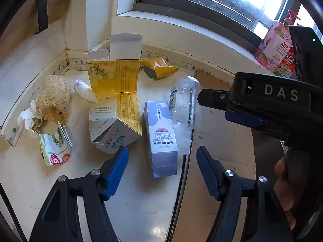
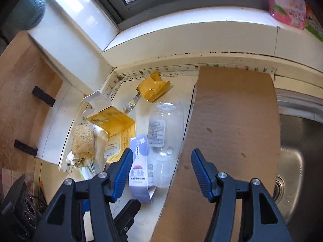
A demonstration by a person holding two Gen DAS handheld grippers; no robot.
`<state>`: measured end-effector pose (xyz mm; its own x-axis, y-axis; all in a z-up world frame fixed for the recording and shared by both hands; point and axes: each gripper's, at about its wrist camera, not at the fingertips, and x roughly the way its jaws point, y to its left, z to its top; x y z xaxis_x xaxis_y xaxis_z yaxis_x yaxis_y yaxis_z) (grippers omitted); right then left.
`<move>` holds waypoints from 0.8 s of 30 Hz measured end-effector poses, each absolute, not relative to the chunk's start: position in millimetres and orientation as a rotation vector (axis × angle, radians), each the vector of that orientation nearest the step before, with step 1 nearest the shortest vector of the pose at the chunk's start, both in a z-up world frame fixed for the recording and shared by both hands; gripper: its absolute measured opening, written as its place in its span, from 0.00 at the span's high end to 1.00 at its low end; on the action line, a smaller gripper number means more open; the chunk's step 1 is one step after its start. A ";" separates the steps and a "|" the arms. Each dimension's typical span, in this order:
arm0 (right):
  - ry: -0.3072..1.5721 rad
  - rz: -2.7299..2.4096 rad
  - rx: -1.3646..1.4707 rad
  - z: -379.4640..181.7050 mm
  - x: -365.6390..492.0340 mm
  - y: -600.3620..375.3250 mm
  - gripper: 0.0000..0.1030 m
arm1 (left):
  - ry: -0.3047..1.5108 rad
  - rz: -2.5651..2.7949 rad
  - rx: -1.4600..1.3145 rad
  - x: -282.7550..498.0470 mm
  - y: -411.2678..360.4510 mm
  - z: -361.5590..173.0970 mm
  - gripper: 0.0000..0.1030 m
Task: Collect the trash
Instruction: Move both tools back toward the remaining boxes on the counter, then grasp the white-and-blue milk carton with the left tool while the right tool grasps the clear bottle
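**Trash lies near the back corner of the surface**

A pale blue rectangular carton (image 1: 161,139) lies flat beside a clear plastic bottle (image 1: 184,109), by the brown cardboard sheet (image 2: 232,125). An opened yellow box (image 1: 115,92) and a loofah (image 1: 53,98) crowd the corner. Left gripper (image 1: 162,159) and right gripper (image 2: 161,161): fingers apart, holding nothing.

Near tabletop (image 1: 141,211): bare, free to pass below the litter.
Cardboard sheet (image 2: 238,121): flat and bare, open passage over the sink (image 2: 292,151) side.
Back corner: blocked by opened yellow carton (image 1: 117,92), yellow packet (image 1: 159,66) and wall.
Left edge: crowded by loofah (image 1: 53,98), crumpled tissue (image 1: 26,117), wipes pack (image 1: 54,149).
Middle: blue-white box (image 1: 161,137) and clear bottle (image 1: 184,104) lying side by side, touching, no gap between.
Small white bottle (image 1: 84,90): just beside carton, narrow room only.
Right side: taken up by right gripper (image 1: 201,98).
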<state>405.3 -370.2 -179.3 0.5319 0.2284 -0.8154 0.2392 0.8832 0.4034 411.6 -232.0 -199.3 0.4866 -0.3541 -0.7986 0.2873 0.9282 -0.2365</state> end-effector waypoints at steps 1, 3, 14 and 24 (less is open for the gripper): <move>1.025 -0.007 0.517 -183.7 409.1 -370.5 0.41 | 0.991 -0.389 -0.081 414.4 -232.2 -201.6 0.34; 1.030 -0.011 0.518 -190.8 415.8 -369.8 0.41 | 0.987 -0.386 -0.080 418.1 -233.5 -204.4 0.34; 1.077 -0.031 0.518 -225.6 440.6 -365.0 0.41 | 1.052 -0.378 -0.125 439.2 -238.5 -227.4 0.63; 1.050 -0.022 0.461 -224.7 435.9 -353.9 0.48 | 1.022 -0.363 -0.112 435.8 -230.9 -225.3 0.68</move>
<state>435.9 -353.9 -224.7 0.5063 0.1990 -0.8391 0.2346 0.9045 0.3561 435.8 -230.9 -225.3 0.4681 -0.3474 -0.8126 0.2434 0.9346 -0.2593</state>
